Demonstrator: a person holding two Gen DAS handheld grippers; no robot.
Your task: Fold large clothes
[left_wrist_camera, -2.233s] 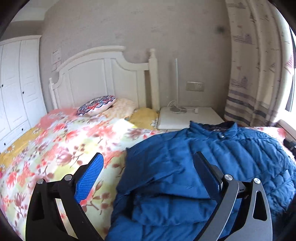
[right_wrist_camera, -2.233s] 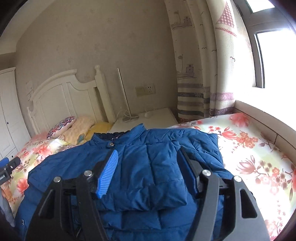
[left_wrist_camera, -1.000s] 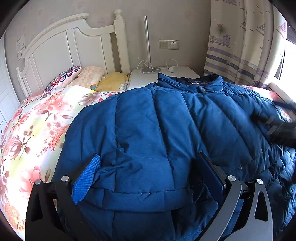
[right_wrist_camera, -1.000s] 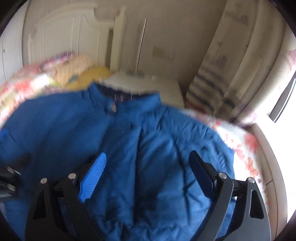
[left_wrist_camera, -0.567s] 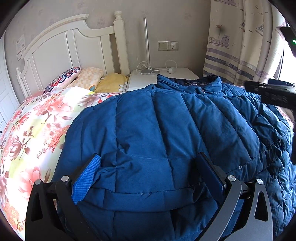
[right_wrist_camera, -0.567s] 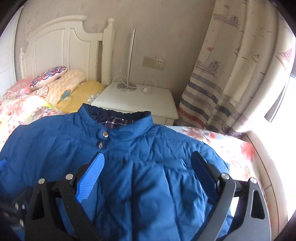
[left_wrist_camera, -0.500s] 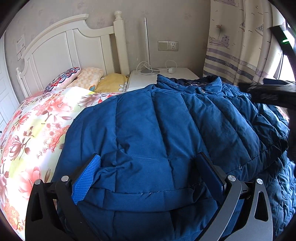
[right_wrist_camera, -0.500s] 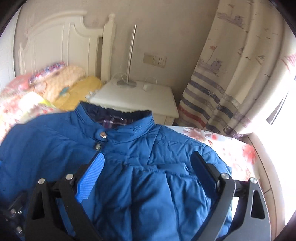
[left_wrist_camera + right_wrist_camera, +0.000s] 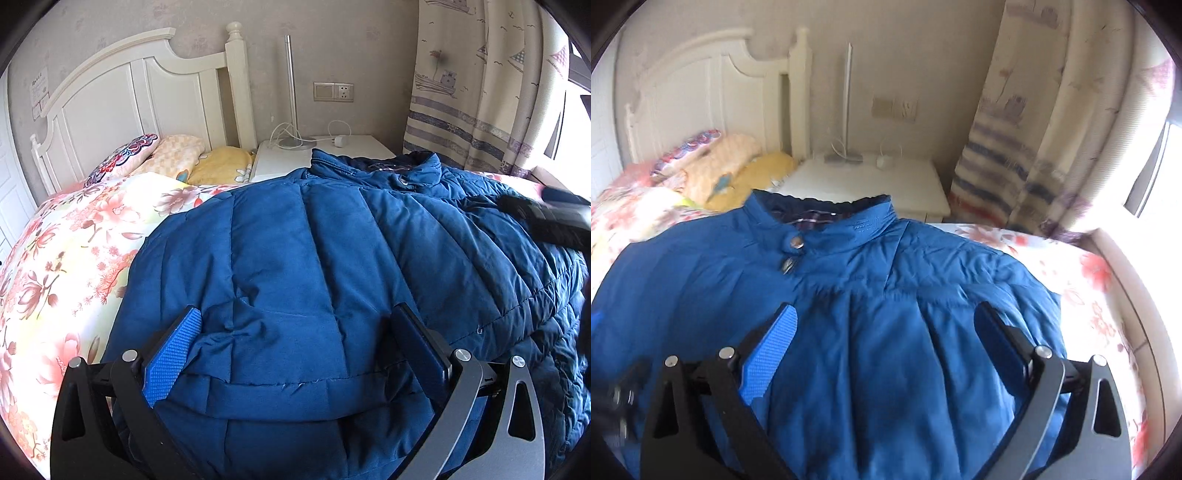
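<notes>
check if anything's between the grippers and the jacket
Nothing visible is. The left gripper hangs open right over the jacket near its hem, and the right gripper hangs open over its chest below the collar. Only bare fabric shows between each pair of fingers.

Since 2.2 s ago the left claw (image 9: 295, 339) has moved over the jacket (image 9: 332, 258), which now fills the space between its spread fingers instead of lying off to its right. The right claw (image 9: 882, 332) has swung toward the collar (image 9: 820, 221), now ahead of its fingers; its view is blurred.
</notes>
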